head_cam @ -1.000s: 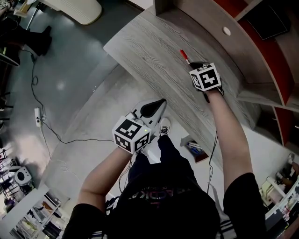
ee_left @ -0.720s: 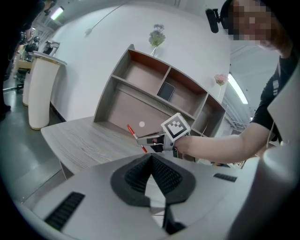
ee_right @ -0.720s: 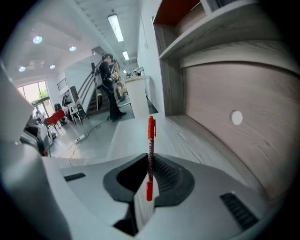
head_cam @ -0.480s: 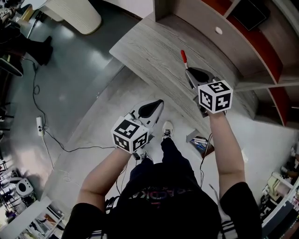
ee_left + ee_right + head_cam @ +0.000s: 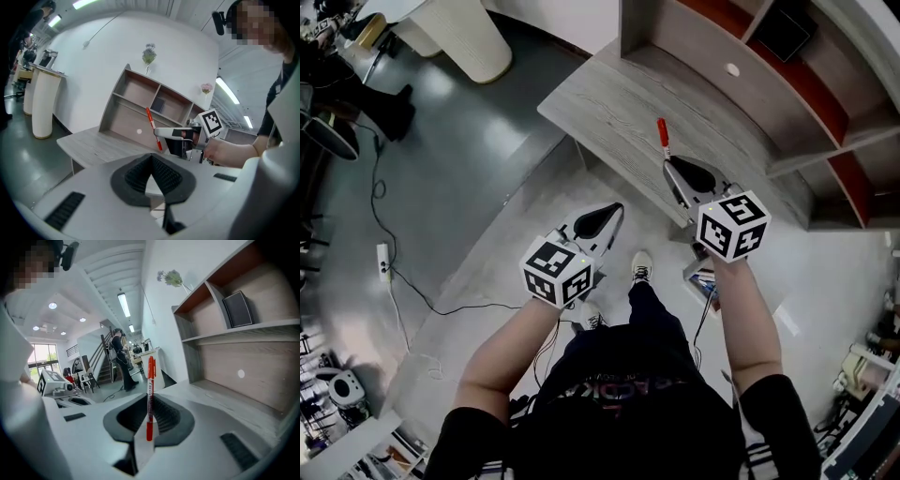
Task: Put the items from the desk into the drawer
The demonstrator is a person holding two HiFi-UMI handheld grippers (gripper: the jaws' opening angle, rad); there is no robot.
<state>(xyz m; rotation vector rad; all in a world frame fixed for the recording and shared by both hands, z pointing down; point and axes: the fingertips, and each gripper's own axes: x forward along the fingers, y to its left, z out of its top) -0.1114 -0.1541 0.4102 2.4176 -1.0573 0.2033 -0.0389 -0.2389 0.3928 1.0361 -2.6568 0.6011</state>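
The red pen is pinched upright in the right gripper, up in the air just past the near edge of the desk. Only its low end is held, so a bump on that edge could knock it out. The left gripper is squeezed together on nothing. The open drawer, I think, waits underneath. A shelf stands along the desk's back edge.

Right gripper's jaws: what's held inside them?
A red pen, clamped roughly upright by the right gripper, both red ends sticking out. Its pinched sides are hidden against the jaws.
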